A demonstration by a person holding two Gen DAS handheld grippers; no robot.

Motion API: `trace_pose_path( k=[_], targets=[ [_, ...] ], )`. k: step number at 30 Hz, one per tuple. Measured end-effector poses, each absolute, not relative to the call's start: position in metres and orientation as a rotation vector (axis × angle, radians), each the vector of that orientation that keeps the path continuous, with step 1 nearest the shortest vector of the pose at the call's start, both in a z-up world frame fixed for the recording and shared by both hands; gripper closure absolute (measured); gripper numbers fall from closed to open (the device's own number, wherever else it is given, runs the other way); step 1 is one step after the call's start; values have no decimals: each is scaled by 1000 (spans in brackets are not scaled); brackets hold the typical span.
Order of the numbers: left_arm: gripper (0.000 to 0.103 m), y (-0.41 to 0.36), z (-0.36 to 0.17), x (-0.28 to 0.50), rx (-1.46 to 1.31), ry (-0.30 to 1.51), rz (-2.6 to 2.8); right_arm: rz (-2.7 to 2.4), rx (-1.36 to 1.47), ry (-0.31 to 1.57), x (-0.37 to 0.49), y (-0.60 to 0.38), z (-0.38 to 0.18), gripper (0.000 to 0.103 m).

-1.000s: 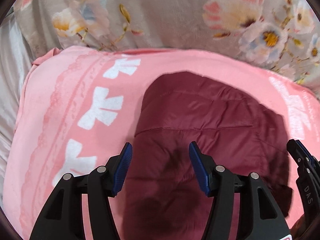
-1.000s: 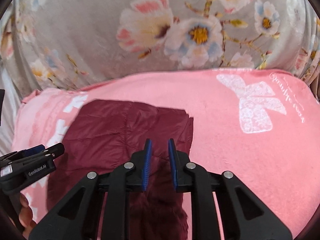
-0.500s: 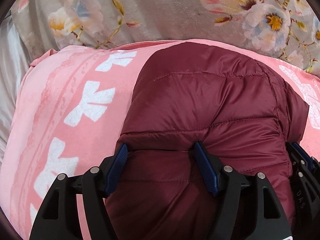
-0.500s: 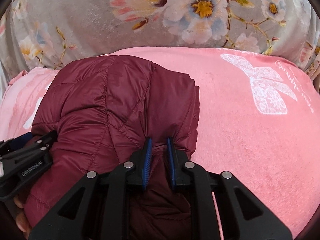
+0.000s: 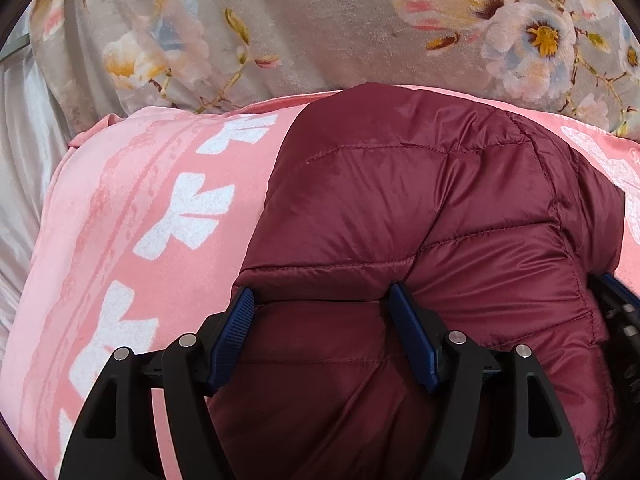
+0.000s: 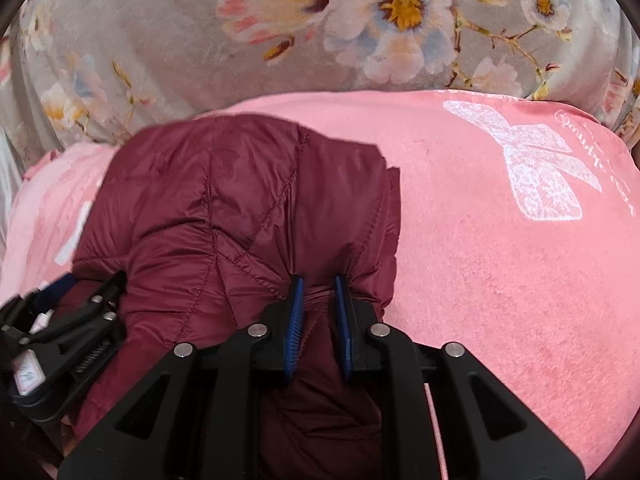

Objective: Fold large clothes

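Observation:
A dark red quilted jacket [image 5: 400,200] lies doubled over on a pink blanket [image 5: 140,220]. My left gripper [image 5: 320,292] is low on the jacket's left part, jaws wide. The puffy fold fills the gap between its blue pads [image 5: 236,332], and no pinch shows. In the right wrist view the jacket [image 6: 240,200] reaches the right gripper [image 6: 319,280], which is shut on a narrow ridge of fabric near the jacket's right edge. The left gripper [image 6: 60,328] shows at that view's left edge, resting against the jacket.
A grey floral blanket [image 5: 320,20] rises behind the pink one like a soft wall. Pink blanket [image 6: 500,280] with a white bow print spreads to the right of the jacket. Pale silky cloth [image 5: 24,160] lies at the far left.
The jacket's near part has come forward over its flat far part, so it now lies doubled and puffed. Both grippers sank with it. The left jaws spread wider.

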State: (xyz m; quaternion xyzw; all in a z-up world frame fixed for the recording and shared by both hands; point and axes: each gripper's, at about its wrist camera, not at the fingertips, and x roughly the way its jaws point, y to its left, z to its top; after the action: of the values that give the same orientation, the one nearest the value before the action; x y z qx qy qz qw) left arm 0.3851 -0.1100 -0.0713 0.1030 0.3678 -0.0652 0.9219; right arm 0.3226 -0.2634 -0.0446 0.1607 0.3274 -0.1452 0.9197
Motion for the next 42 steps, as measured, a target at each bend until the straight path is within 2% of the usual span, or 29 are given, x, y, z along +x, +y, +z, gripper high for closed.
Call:
trace_pose_path(
  k=[3, 8, 15, 23, 30, 36, 38, 40, 42],
  targets=[
    [34, -109, -71, 386, 204, 755, -136, -287, 409, 598, 318, -280, -14, 87],
    [34, -110, -71, 385, 203, 753, -135, -314, 397, 607, 355, -294, 9, 86],
    [33, -109, -70, 384, 194, 747, -141, -373, 377, 752, 396, -299, -53, 88],
    [33, -109, -70, 384, 201, 743, -140, -383, 359, 760, 396, -298, -60, 87],
    [31, -105, -67, 382, 175, 736, -142, -312, 332, 652, 313, -273, -19, 84],
    [21, -95, -64, 371, 144, 728, -140, -318, 259, 746, 285, -252, -51, 85],
    [16, -87, -63, 365, 120, 731, -159, -332, 261, 746, 274, -252, -61, 81],
    [16, -76, -62, 351, 92, 729, -177, -355, 260, 742, 259, -253, -62, 75],
    [16, -68, -62, 339, 83, 725, -182, -362, 290, 742, 242, -256, -62, 75]
  ],
)
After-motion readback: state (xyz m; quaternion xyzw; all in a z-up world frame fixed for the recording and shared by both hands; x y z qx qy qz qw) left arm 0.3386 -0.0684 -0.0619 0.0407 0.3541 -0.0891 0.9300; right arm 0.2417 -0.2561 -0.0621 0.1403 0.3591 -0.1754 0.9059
